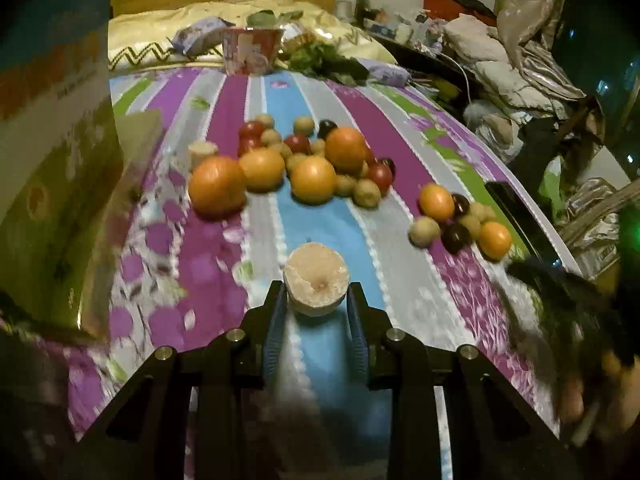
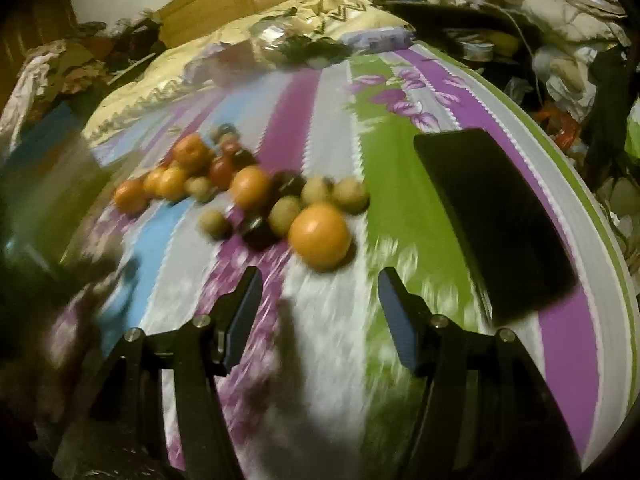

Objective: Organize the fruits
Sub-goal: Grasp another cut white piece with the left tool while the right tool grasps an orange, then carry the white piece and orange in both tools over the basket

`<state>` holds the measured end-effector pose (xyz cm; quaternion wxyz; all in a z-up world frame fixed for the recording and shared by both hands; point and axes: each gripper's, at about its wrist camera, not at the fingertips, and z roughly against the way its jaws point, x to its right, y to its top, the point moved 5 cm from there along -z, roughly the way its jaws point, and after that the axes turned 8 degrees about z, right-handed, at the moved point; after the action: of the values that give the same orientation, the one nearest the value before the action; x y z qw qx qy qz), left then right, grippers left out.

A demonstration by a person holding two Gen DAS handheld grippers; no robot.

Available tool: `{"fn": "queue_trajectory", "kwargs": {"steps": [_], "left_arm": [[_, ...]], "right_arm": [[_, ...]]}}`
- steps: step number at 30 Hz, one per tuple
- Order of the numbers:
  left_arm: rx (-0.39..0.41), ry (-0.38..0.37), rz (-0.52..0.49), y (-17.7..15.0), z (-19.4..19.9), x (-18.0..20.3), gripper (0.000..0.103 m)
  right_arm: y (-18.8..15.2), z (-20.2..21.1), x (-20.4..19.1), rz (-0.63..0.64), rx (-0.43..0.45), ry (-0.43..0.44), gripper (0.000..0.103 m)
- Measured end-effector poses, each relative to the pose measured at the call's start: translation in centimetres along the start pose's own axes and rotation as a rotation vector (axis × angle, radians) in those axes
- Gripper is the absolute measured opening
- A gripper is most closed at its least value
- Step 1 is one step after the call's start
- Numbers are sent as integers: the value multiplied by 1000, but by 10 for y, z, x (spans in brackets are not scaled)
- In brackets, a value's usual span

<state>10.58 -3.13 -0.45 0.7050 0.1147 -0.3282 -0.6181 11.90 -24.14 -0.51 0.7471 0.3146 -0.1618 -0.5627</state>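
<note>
My left gripper (image 1: 317,300) clamps a pale peeled fruit (image 1: 316,278); squeezing harder could crush it. My right gripper (image 2: 320,284), jaws apart and empty, could scatter the orange (image 2: 319,237) just ahead.

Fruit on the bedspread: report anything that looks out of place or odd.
A black flat slab, possibly a phone, lies on the striped bedspread right of the fruit, near the edge. Among the fruit, the pale round piece gripped in the left tool looks peeled, unlike the whole oranges.

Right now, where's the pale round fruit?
In the left wrist view, the pale round fruit sits low and central, clamped in the left gripper, nearer than the oranges.
</note>
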Motion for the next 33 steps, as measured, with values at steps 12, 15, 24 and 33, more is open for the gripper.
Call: {"fn": "queue_trajectory", "kwargs": {"steps": [12, 15, 24, 33], "left_arm": [[52, -55, -32, 4, 17, 16, 31], [55, -45, -26, 7, 20, 15, 31], [57, 31, -37, 18, 64, 22, 31], [99, 123, -8, 28, 137, -1, 31]], "right_arm": [[11, -18, 1, 34, -44, -43, 37], [10, -13, -1, 25, -42, -41, 37], [18, 45, -26, -13, 4, -91, 37], [33, 97, -92, 14, 52, -37, 37]]}}
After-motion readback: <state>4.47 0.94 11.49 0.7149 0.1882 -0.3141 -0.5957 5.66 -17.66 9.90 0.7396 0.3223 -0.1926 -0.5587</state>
